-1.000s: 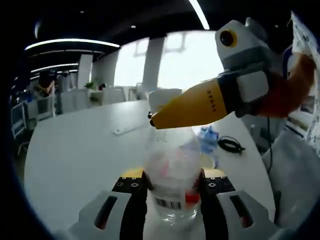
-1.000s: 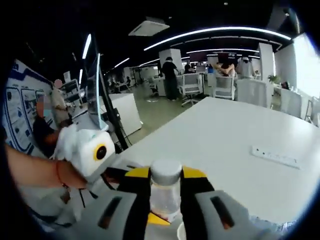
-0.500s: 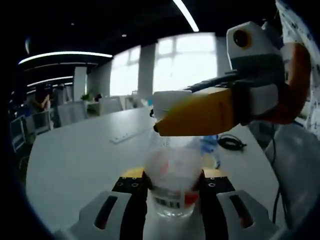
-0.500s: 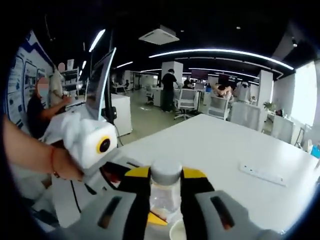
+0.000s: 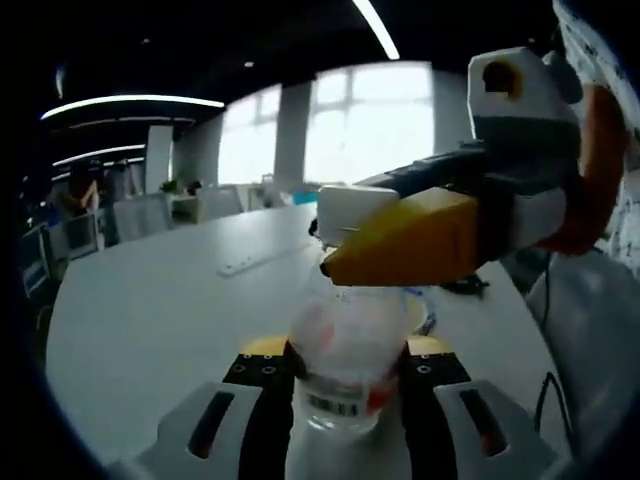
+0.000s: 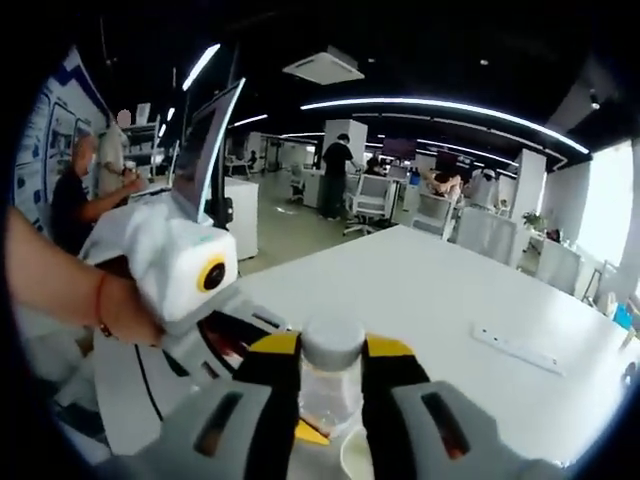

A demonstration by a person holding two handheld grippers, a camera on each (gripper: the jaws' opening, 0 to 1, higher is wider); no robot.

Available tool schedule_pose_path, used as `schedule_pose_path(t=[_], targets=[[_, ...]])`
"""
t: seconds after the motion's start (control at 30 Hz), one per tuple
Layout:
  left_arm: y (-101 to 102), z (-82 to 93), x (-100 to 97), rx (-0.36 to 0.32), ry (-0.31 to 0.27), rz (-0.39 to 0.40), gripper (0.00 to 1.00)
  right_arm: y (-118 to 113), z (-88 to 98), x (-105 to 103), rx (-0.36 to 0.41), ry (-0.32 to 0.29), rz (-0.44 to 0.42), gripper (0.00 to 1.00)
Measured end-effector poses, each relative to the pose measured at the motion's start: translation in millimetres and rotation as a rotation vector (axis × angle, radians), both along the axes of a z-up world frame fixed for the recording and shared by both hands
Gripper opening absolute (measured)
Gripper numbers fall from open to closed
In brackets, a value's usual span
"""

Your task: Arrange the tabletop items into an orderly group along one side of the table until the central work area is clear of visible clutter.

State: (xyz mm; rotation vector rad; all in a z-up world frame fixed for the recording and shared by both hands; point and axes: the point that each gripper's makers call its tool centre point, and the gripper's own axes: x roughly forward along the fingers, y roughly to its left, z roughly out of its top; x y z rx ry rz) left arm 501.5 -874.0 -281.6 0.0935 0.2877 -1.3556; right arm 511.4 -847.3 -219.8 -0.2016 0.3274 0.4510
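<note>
The clear plastic bottle (image 5: 345, 350) hangs above the white desk (image 5: 150, 300), body pinched by the left claw (image 5: 343, 372), white cap (image 6: 333, 342) clamped by the right claw (image 6: 332, 385). Likely light, slick, crushable: grip gently.

Bright windows (image 5: 330, 125) are glowing ahead of the left tongs; ceiling light strips (image 6: 440, 108) are curving over office chairs (image 6: 375, 200) beyond the right.
</note>
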Motion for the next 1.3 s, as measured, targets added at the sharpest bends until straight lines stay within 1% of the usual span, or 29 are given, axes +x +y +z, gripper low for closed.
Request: schedule_pose_path(t=[0.03, 0.07, 0.1, 0.13, 0.17, 0.2, 0.23, 0.27, 0.37, 0.4, 0.43, 0.47, 0.5, 0.53, 0.6, 0.67, 0.73, 0.77, 0.83, 0.87, 0.9, 0.97, 1.1, 1.13, 1.23, 1.3], targets=[[0, 2.1, 0.2, -0.011, 0.007, 0.004, 0.39, -1, 0.2, 0, -0.005, 0.001, -0.003, 0.2], [1, 5.1, 1.4, -0.025, 0.04, 0.023, 0.42, -2, 0.0, 0, -0.006, 0.002, -0.007, 0.2], [0, 5.7, 1.9, -0.021, 0.031, 0.022, 0.47, -4, 0.1, 0, -0.004, 0.005, -0.014, 0.2], [0, 5.0, 1.4, -0.01, 0.027, 0.022, 0.5, -4, 0.0, 0, -0.003, 0.006, -0.015, 0.2], [1, -2.2, -1.3, 0.034, 0.036, 0.015, 0.52, -4, 0.2, -1, 0.0, 0.006, -0.012, 0.21], [0, -4.3, -3.2, 0.041, 0.042, 0.007, 0.51, -3, 0.2, -2, -0.006, 0.005, -0.008, 0.21], [0, -3.0, -5.7, 0.029, 0.035, 0.0, 0.49, -3, 0.4, -3, -0.019, 0.001, 0.0, 0.21], [0, -2.8, -6.8, 0.028, 0.04, -0.001, 0.49, -3, 0.5, -3, -0.019, 0.001, 0.002, 0.21], [0, -4.3, -8.7, 0.034, 0.073, 0.017, 0.52, -5, 0.5, -1, -0.02, 0.003, -0.004, 0.21], [2, -7.5, -9.0, 0.057, 0.109, 0.038, 0.55, -5, 0.4, -1, -0.017, 0.004, 0.0, 0.21], [2, -7.7, -8.7, 0.061, 0.101, 0.039, 0.57, -4, 0.4, -1, -0.019, 0.005, 0.002, 0.21], [2, -5.7, -8.3, 0.054, 0.076, 0.04, 0.57, -5, -0.1, 0, -0.032, 0.004, 0.006, 0.22], [3, -5.5, -8.7, 0.053, 0.088, 0.041, 0.57, -4, -0.1, 0, -0.034, 0.004, 0.008, 0.22], [6, -8.9, -10.6, 0.073, 0.126, 0.055, 0.57, -5, 0.1, 0, -0.035, 0.006, 0.008, 0.22], [7, -4.5, -10.1, 0.061, 0.093, 0.055, 0.57, -5, -0.3, 0, -0.026, 0.011, 0.007, 0.22], [10, -5.2, -10.1, 0.072, 0.114, 0.066, 0.57, -5, -1.3, 0, -0.022, 0.018, 0.01, 0.22], [11, -2.5, -10.1, 0.067, 0.108, 0.072, 0.58, -6, -1.3, 2, -0.012, 0.023, 0.008, 0.24], [12, -2.5, -10.0, 0.069, 0.111, 0.075, 0.58, -5, -1.0, 3, 0.004, 0.029, 0.006, 0.26], [14, -2.5, -11.5, 0.082, 0.108, 0.08, 0.58, -7, -0.9, 4, 0.005, 0.037, -0.001, 0.26], [14, -1.8, -11.9, 0.08, 0.105, 0.08, 0.58, -7, 0.6, 5, 0.017, 0.034, -0.005, 0.27], [14, -1.0, -12.6, 0.08, 0.104, 0.079, 0.57, -8, 0.7, 5, 0.012, 0.036, -0.006, 0.27], [15, -0.7, -13.0, 0.085, 0.103, 0.081, 0.58, -7, 3.8, 3, 0.042, 0.034, -0.008, 0.27], [15, 1.1, -15.4, 0.085, 0.102, 0.088, 0.58, -9, 6.7, 2, 0.041, 0.03, -0.008, 0.28], [15, 1.2, -15.8, 0.086, 0.101, 0.09, 0.58, -10, 9.5, 1, 0.055, 0.024, -0.005, 0.29], [16, 0.3, -18.2, 0.092, 0.105, 0.095, 0.58, -12, 11.3, 1, 0.065, 0.026, -0.006, 0.31], [17, -0.9, -19.6, 0.099, 0.112, 0.098, 0.59, -13, 13.3, -1, 0.081, 0.024, -0.003, 0.35]])
